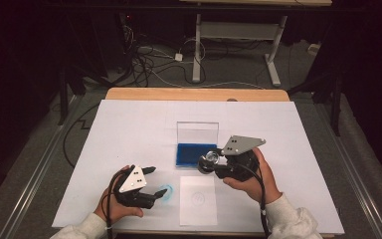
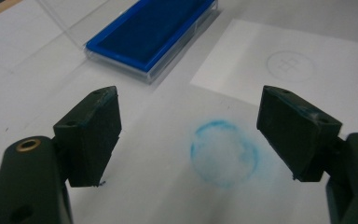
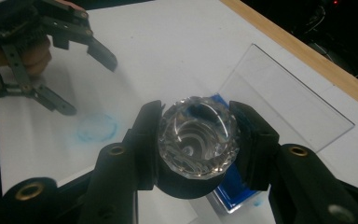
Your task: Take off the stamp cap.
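from the high view, my right gripper [image 1: 213, 162] holds a round stamp [image 1: 208, 161] with a clear faceted top just above the near right corner of the blue ink pad [image 1: 195, 153], whose clear lid [image 1: 197, 132] stands up on the far side. my left gripper [image 1: 151, 183] sits near left on the white table sheet [image 1: 129, 124], jaws spread around a faint blue ring smudge [image 1: 164, 192]. a small paper [image 1: 198, 200] with a drawn circle lies near, between my hands.

in the left gripper view my jaws stand wide apart with nothing between them — just the blue ring smudge [image 2: 223, 153] on the sheet below, the paper [image 2: 298, 74] and ink pad [image 2: 151, 32] beyond.

in the right gripper view my jaws pinch the stamp [image 3: 198, 140] on opposite flanks, the crystal-like top [image 3: 199, 130] facing the camera. i judge it hard, smooth and light (likely slippery on the facets) — best held low on the dark body, square across, so it won't twist out when pressed.
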